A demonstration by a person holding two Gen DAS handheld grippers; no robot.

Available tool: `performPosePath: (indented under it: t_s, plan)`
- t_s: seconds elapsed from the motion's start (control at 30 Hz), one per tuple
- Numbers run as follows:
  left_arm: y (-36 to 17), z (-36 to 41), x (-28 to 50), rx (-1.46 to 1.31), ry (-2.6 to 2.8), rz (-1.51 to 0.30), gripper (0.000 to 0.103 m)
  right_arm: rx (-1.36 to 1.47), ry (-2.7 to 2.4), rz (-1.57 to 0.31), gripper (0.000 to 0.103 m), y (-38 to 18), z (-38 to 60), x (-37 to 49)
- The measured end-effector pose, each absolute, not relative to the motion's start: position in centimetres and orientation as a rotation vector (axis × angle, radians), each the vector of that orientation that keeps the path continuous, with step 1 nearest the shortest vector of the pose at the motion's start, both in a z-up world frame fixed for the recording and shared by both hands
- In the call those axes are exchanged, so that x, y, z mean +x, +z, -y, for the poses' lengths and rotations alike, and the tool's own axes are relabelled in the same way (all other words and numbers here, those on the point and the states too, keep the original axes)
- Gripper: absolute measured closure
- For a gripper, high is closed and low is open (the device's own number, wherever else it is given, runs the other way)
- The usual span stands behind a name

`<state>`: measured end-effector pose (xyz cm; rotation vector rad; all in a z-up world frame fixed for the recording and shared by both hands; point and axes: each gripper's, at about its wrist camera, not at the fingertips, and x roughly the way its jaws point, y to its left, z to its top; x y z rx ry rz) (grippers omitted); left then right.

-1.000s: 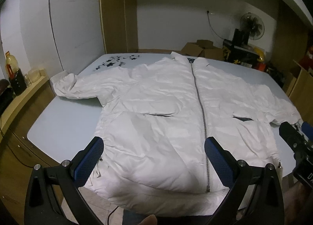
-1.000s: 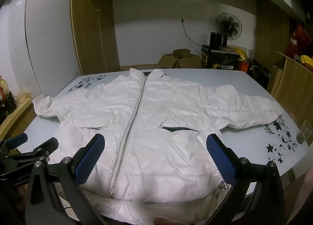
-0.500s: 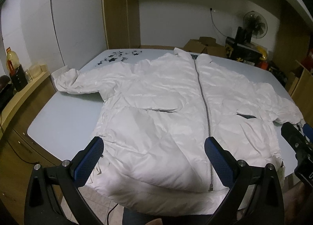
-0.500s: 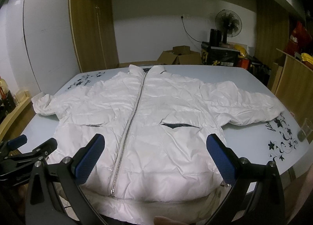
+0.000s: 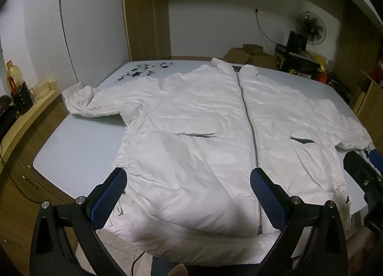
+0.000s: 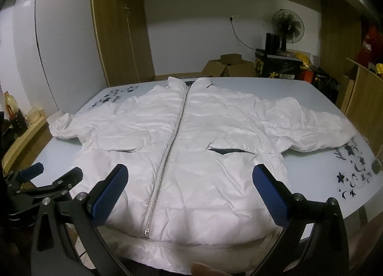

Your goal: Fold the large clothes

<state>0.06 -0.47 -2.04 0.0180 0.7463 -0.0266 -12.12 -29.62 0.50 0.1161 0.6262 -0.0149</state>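
Observation:
A white puffer jacket (image 5: 196, 117) (image 6: 191, 137) lies flat and face up on a pale blue table (image 5: 79, 141) (image 6: 318, 170), zipped, collar far, hem hanging over the near edge, both sleeves spread out. My left gripper (image 5: 189, 180) hovers open above the hem, left of the zipper (image 5: 250, 122). My right gripper (image 6: 190, 180) is open above the hem, right of the zipper (image 6: 167, 156). Neither holds anything. The left gripper's body (image 6: 45, 187) shows at the lower left of the right wrist view; the right gripper's body (image 5: 361, 175) at the right edge of the left wrist view.
Black floral prints mark the table at the far left (image 5: 143, 72) and near right (image 6: 354, 168). A wooden side shelf with a bottle (image 5: 14, 84) stands left. Cardboard boxes (image 6: 227, 65), a fan (image 6: 287, 26) and a wooden cabinet (image 6: 363, 98) lie beyond the table.
Both grippers have risen and pulled back slightly, so the jacket sits a little lower and farther in each view. Both stay open; the jacket has not moved.

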Motion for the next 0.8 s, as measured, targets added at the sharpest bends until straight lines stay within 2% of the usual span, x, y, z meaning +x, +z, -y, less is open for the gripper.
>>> performPosePath:
  t_s: [0.47, 0.8]
  plan:
    - [-2.0, 0.4, -0.3, 0.027, -0.002, -0.739, 0.0, -0.018, 0.006, -0.533, 0.0, 2.0, 27.3, -14.0]
    - [-1.9, 0.3, -0.3, 0.045, 0.016, -0.729, 0.0, -0.013, 0.002, -0.541, 0.0, 1.8, 27.3, -13.6]
